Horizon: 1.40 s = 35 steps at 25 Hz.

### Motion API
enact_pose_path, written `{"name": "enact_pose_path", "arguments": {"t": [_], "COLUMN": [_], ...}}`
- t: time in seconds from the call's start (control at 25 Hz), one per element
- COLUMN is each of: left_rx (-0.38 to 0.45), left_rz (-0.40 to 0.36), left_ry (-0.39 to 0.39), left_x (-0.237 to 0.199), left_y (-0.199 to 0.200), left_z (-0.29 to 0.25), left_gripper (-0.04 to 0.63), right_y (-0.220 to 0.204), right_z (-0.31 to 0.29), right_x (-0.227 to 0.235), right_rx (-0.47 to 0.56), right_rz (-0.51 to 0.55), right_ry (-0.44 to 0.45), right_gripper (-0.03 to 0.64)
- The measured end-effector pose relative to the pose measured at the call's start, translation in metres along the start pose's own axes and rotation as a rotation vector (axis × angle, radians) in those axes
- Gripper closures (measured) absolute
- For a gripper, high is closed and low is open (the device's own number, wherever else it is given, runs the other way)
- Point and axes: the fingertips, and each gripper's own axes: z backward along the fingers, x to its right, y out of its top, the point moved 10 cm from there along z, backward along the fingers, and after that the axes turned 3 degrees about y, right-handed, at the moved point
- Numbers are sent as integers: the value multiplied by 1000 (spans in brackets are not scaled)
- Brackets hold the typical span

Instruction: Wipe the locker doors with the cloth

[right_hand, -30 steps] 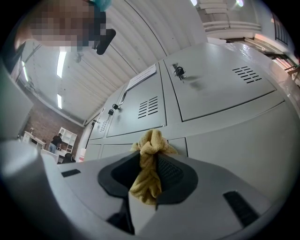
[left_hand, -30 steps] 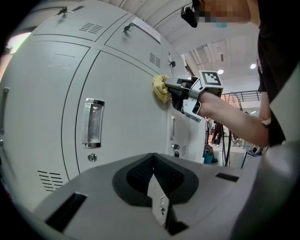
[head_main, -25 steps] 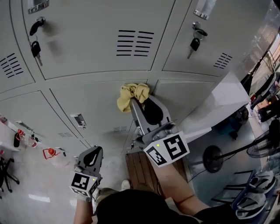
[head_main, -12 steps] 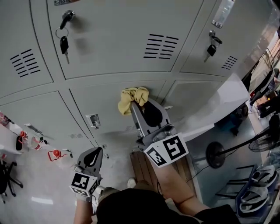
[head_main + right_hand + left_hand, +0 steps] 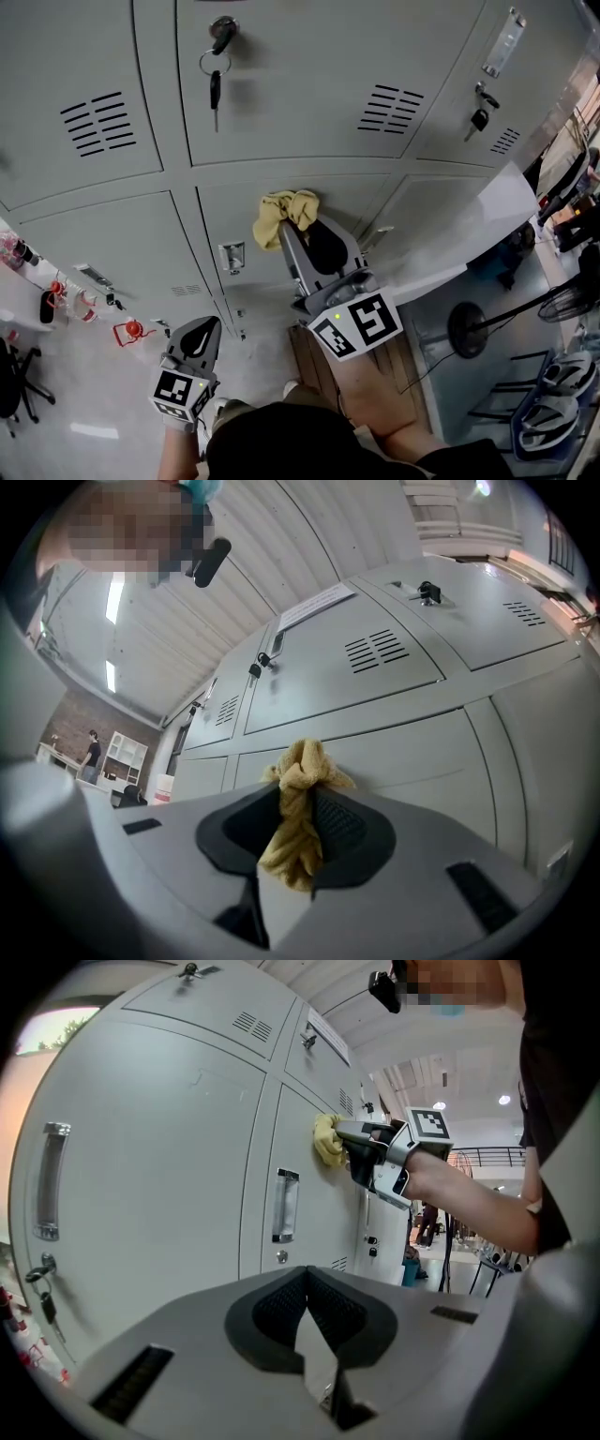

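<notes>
**Cloth (1).** A yellow cloth (image 5: 284,211) is bunched and clamped between the jaws of your right gripper (image 5: 296,808). Its front wad lies against a lower locker door (image 5: 272,272), just below that door's top edge and about midway between its side edges. In the right gripper view, a tail of the cloth trails back between the jaws toward the gripper body.

**Handle (1).** A recessed handle (image 5: 232,256) sits on the same door near its left edge, lower than the cloth and apart from it.

**Grippers (2).** Your left gripper (image 5: 307,1309) is held low at the left, well apart from the cloth. Its jaws are closed tip to tip with nothing between them.

**Locker doors (6 in the head view).** There are three in the upper row and three in the lower. None shows whole, because each is cut off by a picture edge or covered in part by your right gripper and arm.

**Keys (2).** The keys (image 5: 215,89) hang from locks in the upper row, one on the middle door. The second (image 5: 479,117) is on the right door.

**Vents (3 in the upper row).** The slotted vents (image 5: 98,122) sit one to each upper door.

**Hard to make out.**
- The lower-right door (image 5: 441,234) reads only as a pale, glare-washed panel, and you cannot judge its angle.
- The small red things (image 5: 131,330) on the floor (image 5: 84,394) near the left edge are too small to identify.
</notes>
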Motion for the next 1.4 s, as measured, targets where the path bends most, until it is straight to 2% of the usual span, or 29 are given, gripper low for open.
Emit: {"name": "enact_pose_path", "arguments": {"t": [0.36,0.8,1.12,1.4], "left_rx": [7,-8,-17,-23], "left_rz": [-12,-9,-1,9], "left_ry": [7,57,80,80], "left_x": [-24,-40,-32,-14], "left_y": [-10,-14,-15,-12], "left_z": [25,51,52,38], "left_gripper": [586,586,586,586], "right_y": [-9,-24,-33,-36], "right_z": [-24,-47,-46,-36], "right_x": [-35,-69,-71,-54], "right_rx": [3,-15,-48,-87], "right_rz": [-5,-8,15,22], "right_ry": [37,105,144,162], "right_gripper": [503,503,505,505]}}
